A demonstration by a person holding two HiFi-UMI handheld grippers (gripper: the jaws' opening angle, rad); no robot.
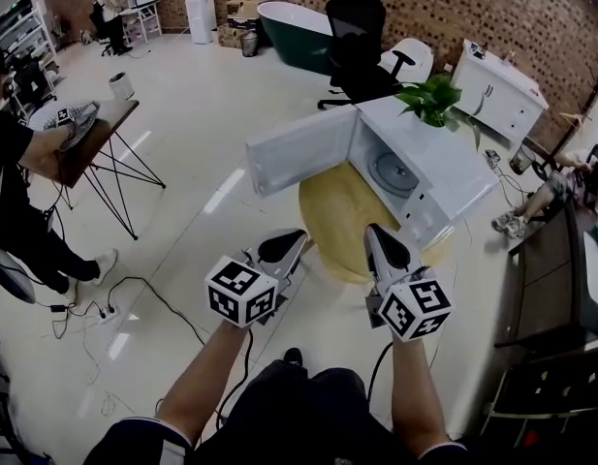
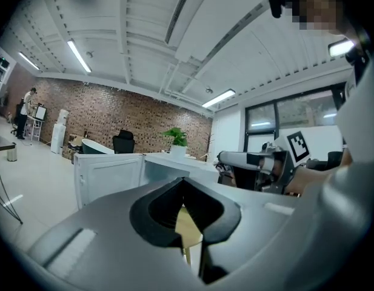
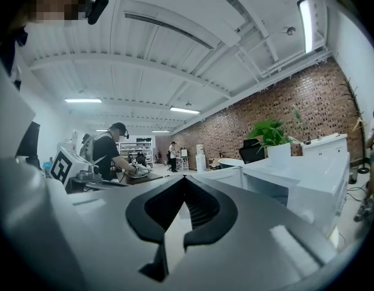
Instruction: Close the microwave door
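Observation:
A white microwave (image 1: pixel 429 177) stands on a round wooden table (image 1: pixel 332 226). Its door (image 1: pixel 303 150) is swung wide open to the left, and the glass turntable shows inside. Both grippers are held level in front of the table, short of the microwave and touching nothing. My left gripper (image 1: pixel 297 235) is shut and empty, pointing toward the table edge below the door. My right gripper (image 1: pixel 374 231) is shut and empty, pointing at the table in front of the oven cavity. The left gripper view shows the door (image 2: pixel 108 177) ahead to the left. The right gripper view shows the microwave (image 3: pixel 296 180) on the right.
A potted plant (image 1: pixel 432 98) sits on top of the microwave. A black office chair (image 1: pixel 361 42) stands behind it. At the left a person leans on a small dark table (image 1: pixel 95 134). Cables (image 1: pixel 105 308) lie on the floor. A dark bench (image 1: pixel 555 289) lines the right side.

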